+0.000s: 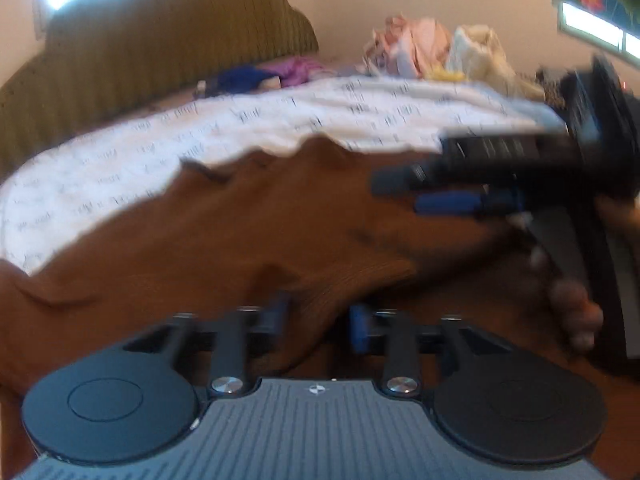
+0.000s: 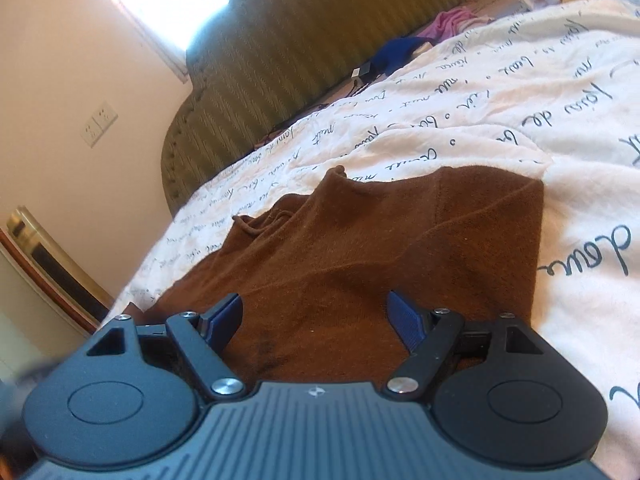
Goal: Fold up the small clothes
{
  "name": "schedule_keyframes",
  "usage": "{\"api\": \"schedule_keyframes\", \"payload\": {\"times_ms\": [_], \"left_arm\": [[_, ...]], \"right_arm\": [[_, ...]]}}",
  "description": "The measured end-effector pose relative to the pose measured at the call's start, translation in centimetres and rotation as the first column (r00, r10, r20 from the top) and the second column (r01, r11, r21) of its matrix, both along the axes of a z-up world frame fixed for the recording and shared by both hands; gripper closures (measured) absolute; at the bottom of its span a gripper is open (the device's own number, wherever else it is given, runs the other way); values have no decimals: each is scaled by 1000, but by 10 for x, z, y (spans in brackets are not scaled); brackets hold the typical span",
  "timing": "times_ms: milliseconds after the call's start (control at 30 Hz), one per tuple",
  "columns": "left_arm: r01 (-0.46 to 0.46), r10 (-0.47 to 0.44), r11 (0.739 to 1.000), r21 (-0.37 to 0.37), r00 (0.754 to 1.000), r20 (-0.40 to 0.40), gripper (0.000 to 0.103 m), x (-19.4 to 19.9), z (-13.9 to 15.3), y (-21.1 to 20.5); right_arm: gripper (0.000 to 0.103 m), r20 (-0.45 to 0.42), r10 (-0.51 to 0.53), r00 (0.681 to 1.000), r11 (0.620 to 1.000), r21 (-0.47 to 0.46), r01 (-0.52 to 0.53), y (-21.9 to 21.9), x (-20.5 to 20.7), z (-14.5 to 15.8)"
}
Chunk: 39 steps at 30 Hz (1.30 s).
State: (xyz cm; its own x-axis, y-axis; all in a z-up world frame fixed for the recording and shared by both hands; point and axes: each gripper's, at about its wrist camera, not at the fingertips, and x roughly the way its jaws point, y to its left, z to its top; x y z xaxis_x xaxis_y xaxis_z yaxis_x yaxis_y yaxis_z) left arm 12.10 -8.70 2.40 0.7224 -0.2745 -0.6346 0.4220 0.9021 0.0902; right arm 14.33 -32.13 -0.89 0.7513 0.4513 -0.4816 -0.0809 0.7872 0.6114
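Nearest in the left wrist view, the left gripper (image 1: 320,320) is seen with its blue pads either side of a raised fold of the brown garment (image 1: 224,232); whether the cloth is actually pinched cannot be told through the blur. The right gripper (image 2: 316,314) is held with jaws wide, nothing between them, low over the near part of the same garment (image 2: 360,248), which is spread flat on the white script-print blanket (image 2: 520,112). Soft, light, limp knit is judged; a hem edge or corner is best taken. Beyond the garment, a clothes heap (image 1: 432,48) and a green headboard (image 2: 304,40) are seen.
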Motion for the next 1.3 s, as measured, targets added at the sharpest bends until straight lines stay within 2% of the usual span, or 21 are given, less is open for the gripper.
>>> {"api": "schedule_keyframes", "payload": {"times_ms": [67,100,167,267,367,400,467,500,533,600,700,800,833,867,900,967,1167,1300], "left_arm": [[-13,15,999,-31,999,44,13,-18,2,17],[-21,25,998,-57,997,70,8,-28,7,26],[-62,73,992,-106,992,104,6,-46,18,49],[-176,191,969,-172,979,76,6,-65,15,88],[-290,292,920,-263,956,-33,7,-74,-1,132],[-321,315,900,-296,947,-69,7,-75,-5,143],[-359,341,853,-378,933,-116,6,-78,-10,162],[-362,349,832,-419,931,-112,3,-78,-10,166],[-370,362,823,-431,926,-105,1,-78,-10,168],[-377,367,829,-414,924,-106,1,-75,-10,167],[-352,349,847,-399,933,-85,1,-75,-8,162],[-352,345,844,-403,934,-94,1,-70,-11,162],[-357,347,842,-406,932,-100,1,-69,-11,163],[-359,348,839,-408,932,-105,1,-68,-11,163],[-360,349,838,-411,931,-106,1,-69,-13,164],[-360,349,839,-408,931,-104,1,-71,-13,163],[-361,350,843,-399,931,-103,1,-70,-14,163],[-360,350,848,-388,931,-100,1,-71,-14,160]], "right_arm": [[24,-1,3,1000,1000,5,-3,-1,0,0],[24,-3,4,1000,1000,2,-4,0,0,1],[24,-18,4,1000,1000,-11,-4,2,2,4],[23,-124,-30,992,1000,1,30,9,4,22],[22,-210,95,973,980,193,-54,20,5,30],[23,-244,136,960,973,218,-82,27,5,30],[23,-308,165,937,978,172,-116,42,6,29],[23,-331,171,928,980,153,-126,47,6,28],[23,-339,172,925,981,145,-129,50,6,28],[23,-346,155,925,985,124,-118,54,4,31],[23,-345,132,929,989,113,-99,53,-1,36],[24,-370,137,919,983,165,-80,52,1,24],[27,-372,144,917,983,163,-88,55,1,23],[36,-370,150,917,984,143,-103,61,3,23],[64,-368,136,920,989,101,-106,65,4,26],[95,-357,130,925,991,26,-129,73,5,32],[97,-254,147,956,984,-66,-169,69,5,67],[97,-175,95,980,986,-117,-117,36,12,101]]}}
